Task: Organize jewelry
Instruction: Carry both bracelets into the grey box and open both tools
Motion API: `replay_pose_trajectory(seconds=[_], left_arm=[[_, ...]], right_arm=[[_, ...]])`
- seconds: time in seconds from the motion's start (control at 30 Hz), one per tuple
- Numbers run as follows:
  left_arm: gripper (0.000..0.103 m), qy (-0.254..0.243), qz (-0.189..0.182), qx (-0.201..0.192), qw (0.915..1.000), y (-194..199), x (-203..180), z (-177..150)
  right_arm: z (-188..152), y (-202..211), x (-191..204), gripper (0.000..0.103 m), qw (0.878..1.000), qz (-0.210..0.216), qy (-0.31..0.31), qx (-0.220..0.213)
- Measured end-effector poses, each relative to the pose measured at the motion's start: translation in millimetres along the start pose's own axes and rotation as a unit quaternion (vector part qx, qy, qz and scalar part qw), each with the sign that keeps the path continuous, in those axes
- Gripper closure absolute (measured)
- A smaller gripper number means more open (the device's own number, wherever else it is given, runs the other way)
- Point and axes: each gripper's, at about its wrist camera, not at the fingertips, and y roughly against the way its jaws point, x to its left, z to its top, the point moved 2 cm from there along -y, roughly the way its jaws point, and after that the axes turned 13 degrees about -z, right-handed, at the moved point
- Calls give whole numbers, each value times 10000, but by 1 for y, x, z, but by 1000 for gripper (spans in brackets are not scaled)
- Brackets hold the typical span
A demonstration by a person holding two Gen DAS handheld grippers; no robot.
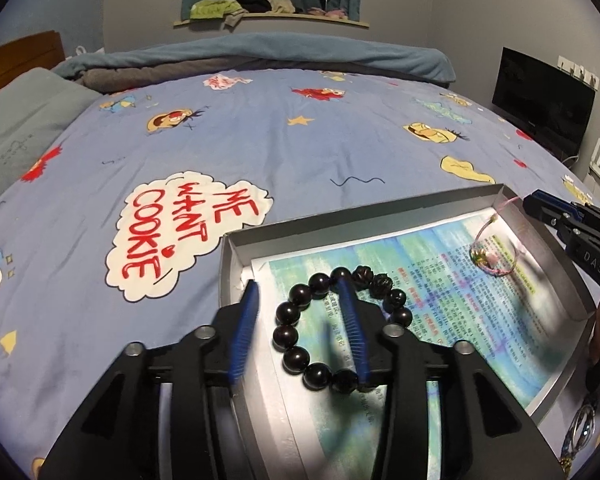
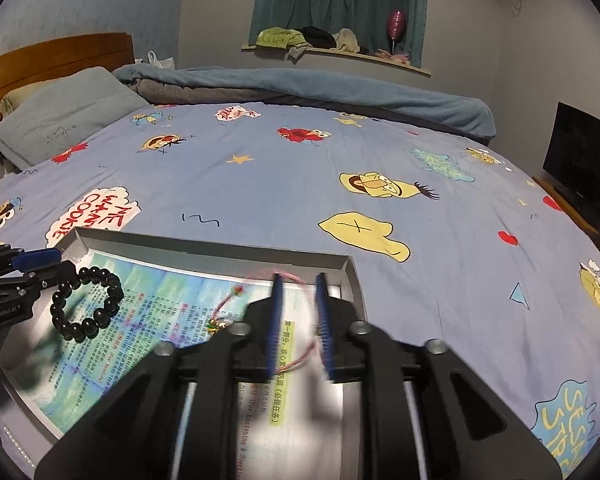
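Left gripper: you are holding its jaws parted over the tray; nothing is pressed between the pads.
Bead bracelet: lying flat on the leaflet, one side of its ring between your left fingers, the right finger resting across the ring.
Right gripper: you are keeping its jaws apart, gripping nothing.
Cord bracelet: lying loose on the leaflet, part of its loop passing between your right fingers.
Tray: sitting on the bedspread under both tools.
Leaflet: lining the tray floor beneath both bracelets.
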Motion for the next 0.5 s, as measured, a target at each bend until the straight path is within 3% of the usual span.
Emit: replay_pose_trajectory(seconds=[0.1,0.27,0.43,0.5], left_arm=[[47,-34,-48,-82,9999,5,-3,2],[30,-66,-4,-199,9998,12,-9,6],[22,-23,114,-261,9996,24,-11,9],[20,14,151,-353,9993,36,-15,11]], right_arm=[[2,3,0,61,10000,29,-21,-44],[3,6,-2,43,9998,158,-113,-19],[7,17,-7,16,9993,255,-253,-39],[10,26,-10,10,9993,219,-287,-81]])
